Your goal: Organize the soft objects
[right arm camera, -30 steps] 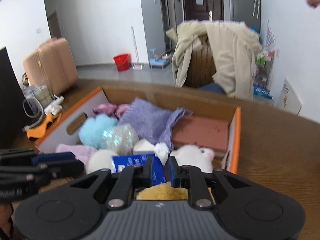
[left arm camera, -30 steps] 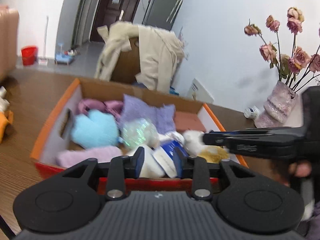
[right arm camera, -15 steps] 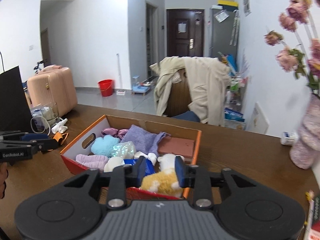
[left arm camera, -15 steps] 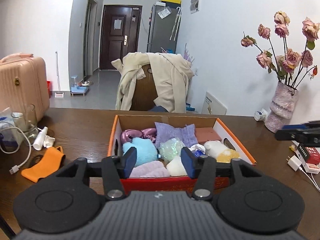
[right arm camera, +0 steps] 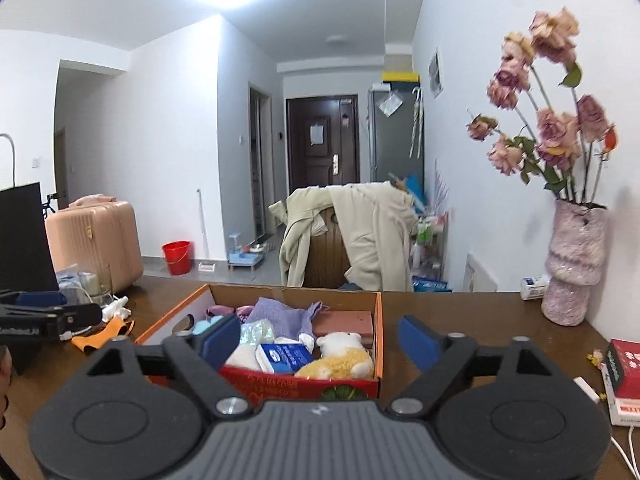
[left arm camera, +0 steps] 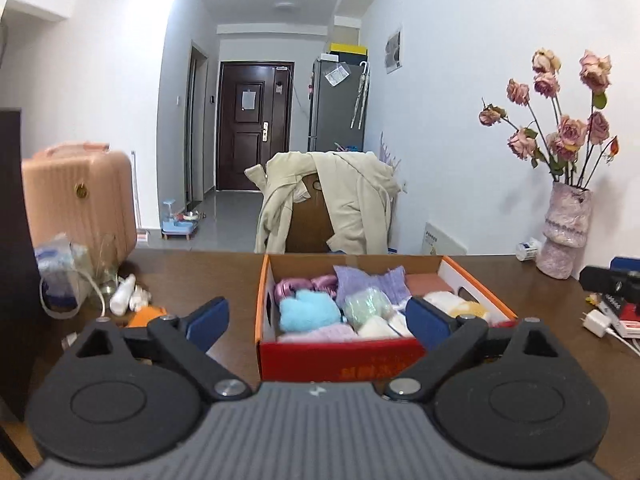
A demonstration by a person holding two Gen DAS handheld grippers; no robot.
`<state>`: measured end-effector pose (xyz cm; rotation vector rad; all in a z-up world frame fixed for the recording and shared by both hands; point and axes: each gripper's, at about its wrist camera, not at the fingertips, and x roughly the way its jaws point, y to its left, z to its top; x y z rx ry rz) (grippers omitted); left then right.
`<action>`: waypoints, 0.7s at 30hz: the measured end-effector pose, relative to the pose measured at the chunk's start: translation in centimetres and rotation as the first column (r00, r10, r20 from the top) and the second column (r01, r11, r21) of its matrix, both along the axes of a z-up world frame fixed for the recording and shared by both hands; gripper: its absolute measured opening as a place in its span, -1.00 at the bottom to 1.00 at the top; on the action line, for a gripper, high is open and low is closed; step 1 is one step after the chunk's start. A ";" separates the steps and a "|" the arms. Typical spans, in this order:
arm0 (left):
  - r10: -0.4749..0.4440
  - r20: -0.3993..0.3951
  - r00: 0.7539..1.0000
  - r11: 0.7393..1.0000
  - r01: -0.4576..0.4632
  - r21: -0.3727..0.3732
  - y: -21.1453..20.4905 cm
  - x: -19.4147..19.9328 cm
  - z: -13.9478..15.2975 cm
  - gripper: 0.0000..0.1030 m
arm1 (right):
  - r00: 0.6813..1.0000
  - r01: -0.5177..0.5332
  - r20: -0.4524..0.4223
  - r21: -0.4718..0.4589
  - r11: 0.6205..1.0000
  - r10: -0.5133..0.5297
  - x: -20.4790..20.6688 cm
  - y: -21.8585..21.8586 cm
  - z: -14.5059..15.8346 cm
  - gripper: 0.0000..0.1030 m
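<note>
On the far left a pink suitcase (left arm camera: 80,204) stands beyond the tabletop (left arm camera: 208,272), with an orange strap (right arm camera: 102,334) lying on the wood nearer in. The left hand-held gripper (left arm camera: 318,316) is released, jaws spread wide and empty, near the cardboard box (left arm camera: 340,354). The box sits mid-tabletop, packed with a blue plush (left arm camera: 306,312), a purple cloth (left arm camera: 370,280) and a yellow-white plush toy (right arm camera: 340,356). The right hand-held gripper (right arm camera: 318,338) is likewise released and empty. Far right stands a vase of roses (right arm camera: 574,268).
</note>
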<state>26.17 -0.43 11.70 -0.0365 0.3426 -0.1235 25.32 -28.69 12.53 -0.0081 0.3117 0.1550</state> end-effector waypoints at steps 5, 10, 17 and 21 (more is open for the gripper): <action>0.007 0.054 0.999 1.000 -0.008 0.018 0.5 -4.2 -1.5 0.93 | 1.000 0.019 -0.021 0.016 1.000 -0.019 -3.8 0.9 -1.7 0.74; -0.019 0.071 0.997 1.000 0.019 -0.013 1.7 -9.5 -1.6 1.00 | 0.999 0.037 0.025 0.042 0.998 -0.038 -9.4 1.9 -3.5 0.75; 0.033 0.136 0.990 0.999 -0.029 -0.032 2.2 -18.6 -3.7 1.00 | 0.999 0.051 0.010 0.032 0.998 -0.051 -17.3 4.1 -6.5 0.75; 0.056 0.136 0.989 0.998 -0.059 0.024 1.7 -23.8 -5.5 1.00 | 0.998 0.061 -0.028 0.082 0.995 -0.059 -22.6 4.9 -8.8 0.77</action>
